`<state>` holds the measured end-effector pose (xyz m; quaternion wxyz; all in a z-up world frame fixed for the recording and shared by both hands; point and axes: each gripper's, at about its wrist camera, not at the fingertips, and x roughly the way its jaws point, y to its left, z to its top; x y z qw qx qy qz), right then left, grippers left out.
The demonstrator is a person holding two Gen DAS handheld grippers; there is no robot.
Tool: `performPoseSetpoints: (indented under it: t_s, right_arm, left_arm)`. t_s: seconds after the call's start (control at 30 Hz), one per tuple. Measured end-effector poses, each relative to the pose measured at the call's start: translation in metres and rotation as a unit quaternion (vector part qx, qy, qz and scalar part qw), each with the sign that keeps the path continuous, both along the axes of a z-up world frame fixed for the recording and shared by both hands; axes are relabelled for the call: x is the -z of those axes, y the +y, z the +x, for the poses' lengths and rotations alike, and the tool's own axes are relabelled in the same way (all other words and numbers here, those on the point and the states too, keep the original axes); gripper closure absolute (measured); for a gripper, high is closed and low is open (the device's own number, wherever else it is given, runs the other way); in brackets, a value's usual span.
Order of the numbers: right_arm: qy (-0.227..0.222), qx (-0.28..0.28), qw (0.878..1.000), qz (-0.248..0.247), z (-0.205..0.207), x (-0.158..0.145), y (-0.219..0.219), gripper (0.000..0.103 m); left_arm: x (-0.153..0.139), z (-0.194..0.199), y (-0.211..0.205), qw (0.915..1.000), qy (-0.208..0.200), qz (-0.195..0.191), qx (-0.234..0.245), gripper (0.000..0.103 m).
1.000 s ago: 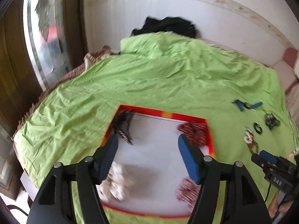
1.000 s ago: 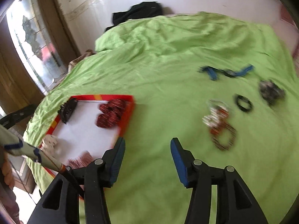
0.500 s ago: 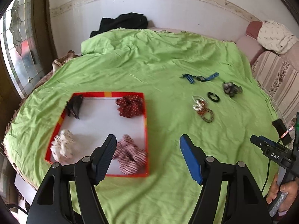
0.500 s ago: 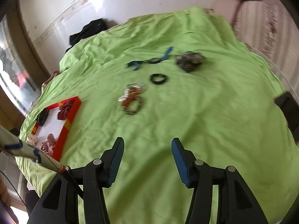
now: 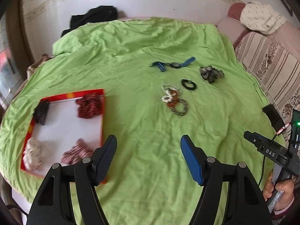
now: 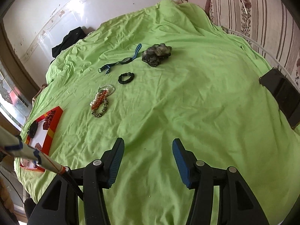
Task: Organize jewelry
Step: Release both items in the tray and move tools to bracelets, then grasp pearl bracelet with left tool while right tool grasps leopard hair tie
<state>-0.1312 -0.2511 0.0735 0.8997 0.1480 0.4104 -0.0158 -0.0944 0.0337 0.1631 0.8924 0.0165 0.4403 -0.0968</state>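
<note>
Both my grippers, left (image 5: 148,151) and right (image 6: 148,152), gape empty; the light, slippery bracelet tangle (image 6: 101,101) looks best pinched across its overlapping strands.

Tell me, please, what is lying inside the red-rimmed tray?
Inside the red-rimmed tray: a dark red scrunchie, black piece, white scrunchie, striped scrunchie, partly hidden by the left claw.

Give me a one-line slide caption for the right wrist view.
Open right gripper hovers over the green bedsheet, facing loose bracelets, a black scrunchie and a watch.
</note>
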Motion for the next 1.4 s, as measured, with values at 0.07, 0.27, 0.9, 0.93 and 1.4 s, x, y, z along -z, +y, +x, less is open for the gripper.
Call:
performPoseSetpoints:
  t_s: [0.07, 0.27, 0.9, 0.93, 1.4]
  right_arm:
    - [0.003, 0.0, 1.0, 0.003, 0.006, 0.004, -0.002, 0.045]
    - [0.01, 0.006, 1.0, 0.007, 0.029, 0.019, -0.01, 0.045]
    - [0.001, 0.005, 0.998, 0.06, 0.071, 0.055, -0.025, 0.045]
    - [0.0, 0.003, 0.998, 0.058, 0.071, 0.055, -0.024, 0.045]
    - [-0.002, -0.005, 1.0, 0.016, 0.07, 0.056, -0.012, 0.045]
  left_arm:
    - [0.009, 0.013, -0.011, 0.9999, 0.008, 0.001, 0.012, 0.034]
    - [0.035, 0.051, -0.03, 0.9992, 0.034, -0.01, 0.017, 0.042]
    - [0.125, 0.215, -0.076, 0.9848, 0.159, -0.069, 0.013, 0.081]
    - [0.128, 0.218, -0.077, 0.9843, 0.161, -0.07, 0.014, 0.088]
    - [0.084, 0.146, -0.007, 0.9791, 0.146, -0.14, 0.014, 0.093]
